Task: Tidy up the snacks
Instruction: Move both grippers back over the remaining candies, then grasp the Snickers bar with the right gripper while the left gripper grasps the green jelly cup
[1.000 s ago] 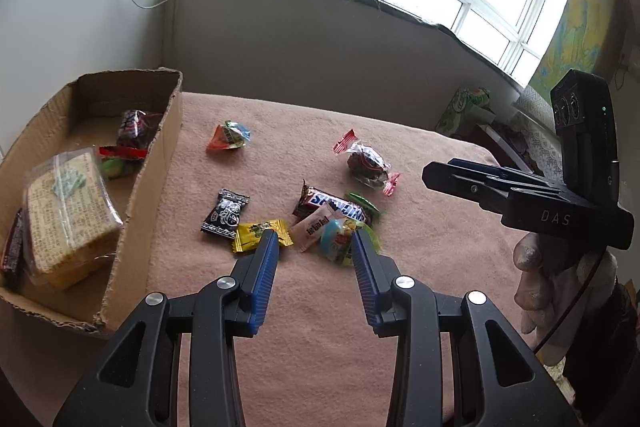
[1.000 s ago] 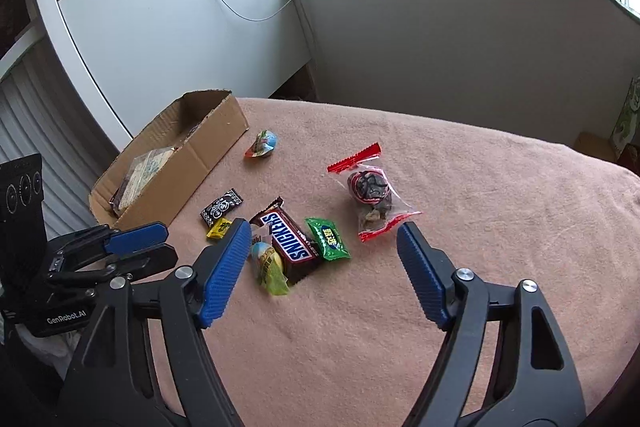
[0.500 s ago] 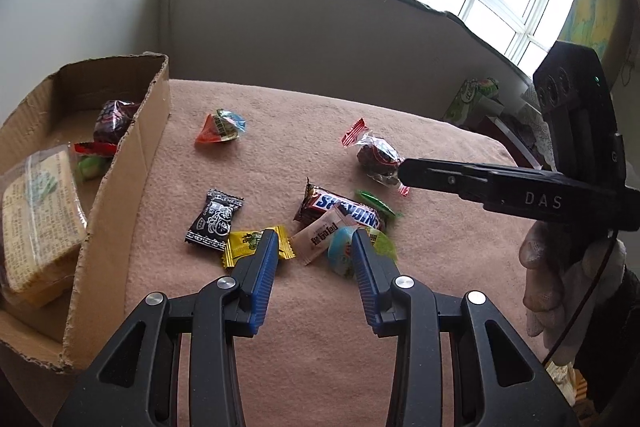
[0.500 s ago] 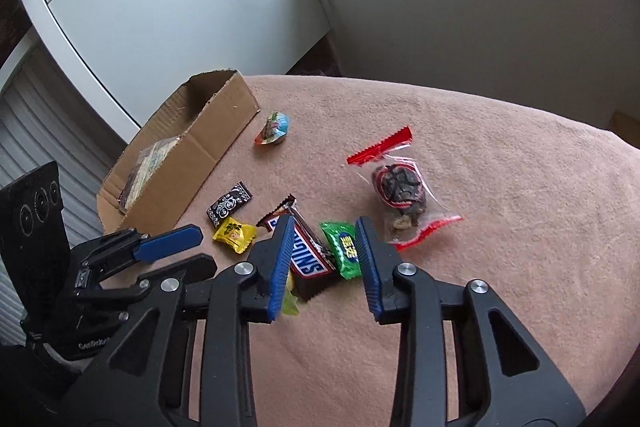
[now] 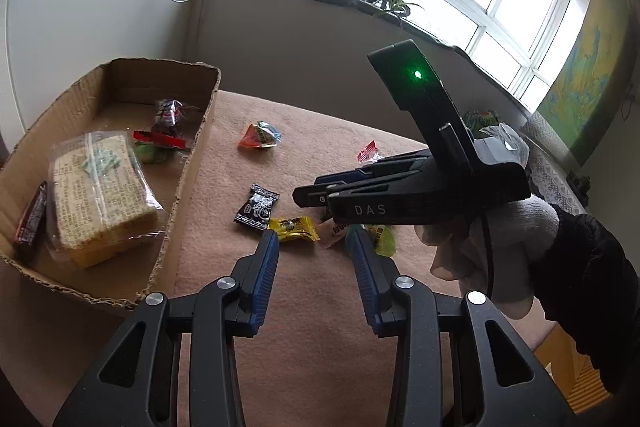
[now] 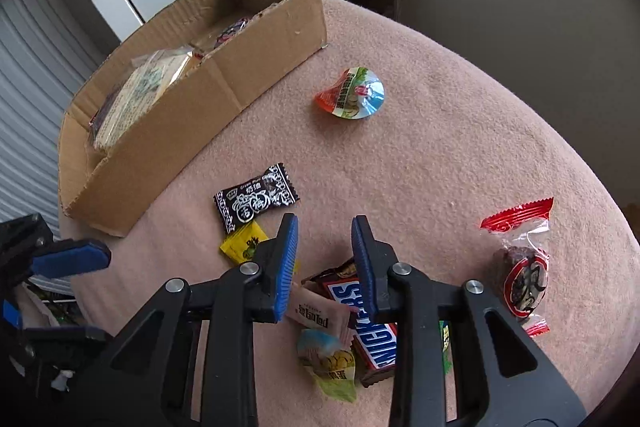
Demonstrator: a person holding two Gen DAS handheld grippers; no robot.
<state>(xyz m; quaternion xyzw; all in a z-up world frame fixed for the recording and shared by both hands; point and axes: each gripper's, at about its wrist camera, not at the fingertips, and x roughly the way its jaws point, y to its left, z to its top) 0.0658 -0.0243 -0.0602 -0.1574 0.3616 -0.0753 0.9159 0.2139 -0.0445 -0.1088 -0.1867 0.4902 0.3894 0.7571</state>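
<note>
Between my right fingers [image 6: 325,259], which are closing with nothing pinched yet, lies the heap: a pale wrapper [image 6: 320,315] and chocolate bar [image 6: 370,323] on the pink surface [image 6: 440,155]. Wrappers are light, crinkly and slippery; I would take the bar across its firm middle. My left fingers [image 5: 312,255] stand apart, empty. Beyond waits the box [image 6: 224,83].

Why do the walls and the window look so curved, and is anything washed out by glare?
Left wrist view: a fisheye lens bows the window frame and rounds the pink tablecloth; the bright panes are blown out white. Right wrist view: same bending on the brown cardboard box; soft, even light, only a small glint on the red-and-silver foil candy wrapper.
</note>
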